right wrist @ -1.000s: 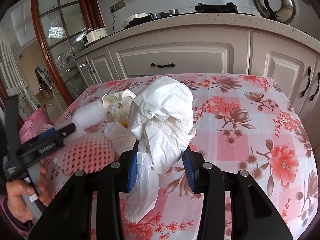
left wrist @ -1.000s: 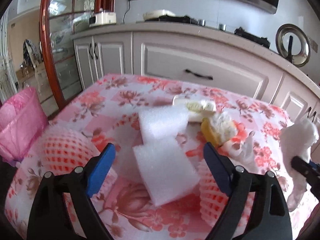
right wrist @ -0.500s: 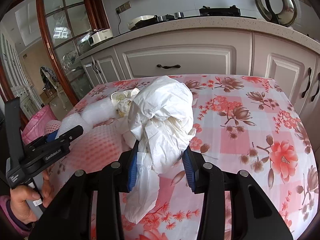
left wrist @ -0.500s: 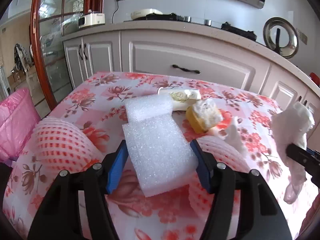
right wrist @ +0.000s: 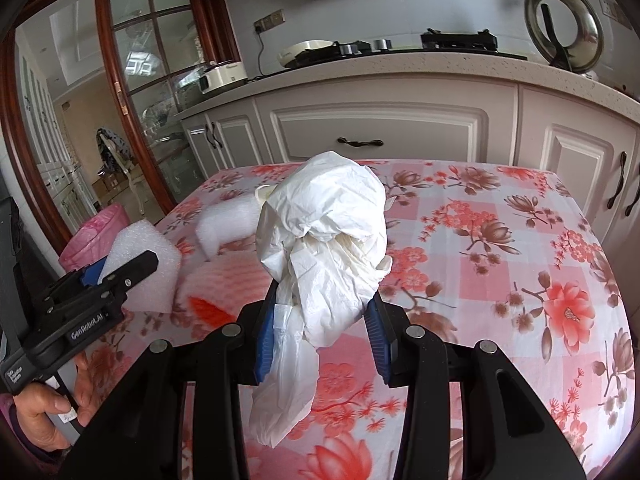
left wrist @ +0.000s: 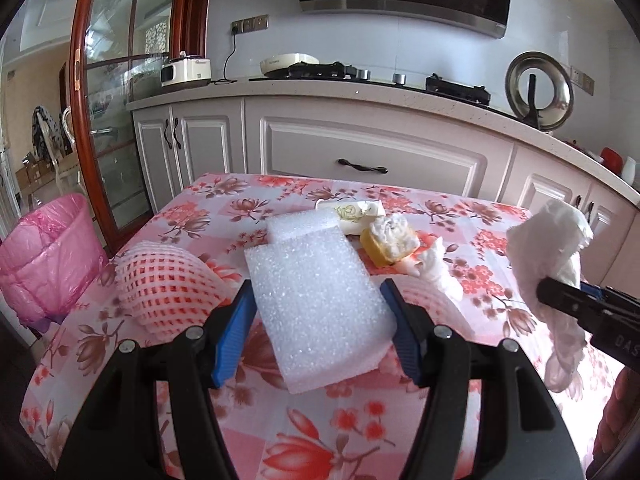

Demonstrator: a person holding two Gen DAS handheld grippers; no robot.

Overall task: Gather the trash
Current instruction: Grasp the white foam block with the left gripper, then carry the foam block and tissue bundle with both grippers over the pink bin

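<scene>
My left gripper [left wrist: 318, 326] is shut on a white foam block [left wrist: 316, 304] and holds it above the floral tablecloth [left wrist: 224, 200]; the block also shows in the right wrist view [right wrist: 150, 268]. My right gripper [right wrist: 322, 340] is shut on a crumpled white plastic bag [right wrist: 328, 236], held above the table; the bag shows at the right of the left wrist view [left wrist: 554, 256]. A second foam block [left wrist: 302, 225], a yellow-and-white scrap [left wrist: 390, 240], a white wrapper [left wrist: 356, 212] and crumpled tissue [left wrist: 438, 272] lie on the table.
A pink-lined trash bin [left wrist: 48, 256] stands left of the table. Red-and-white foam fruit nets [left wrist: 164, 284] lie on the table's left side. White kitchen cabinets [left wrist: 372, 160] with a counter stand behind. A glass door with a red frame [left wrist: 104, 100] is at the left.
My left gripper closed on the near foam block and lifted it off the table. My right gripper rose a little with the plastic bag still in it.
</scene>
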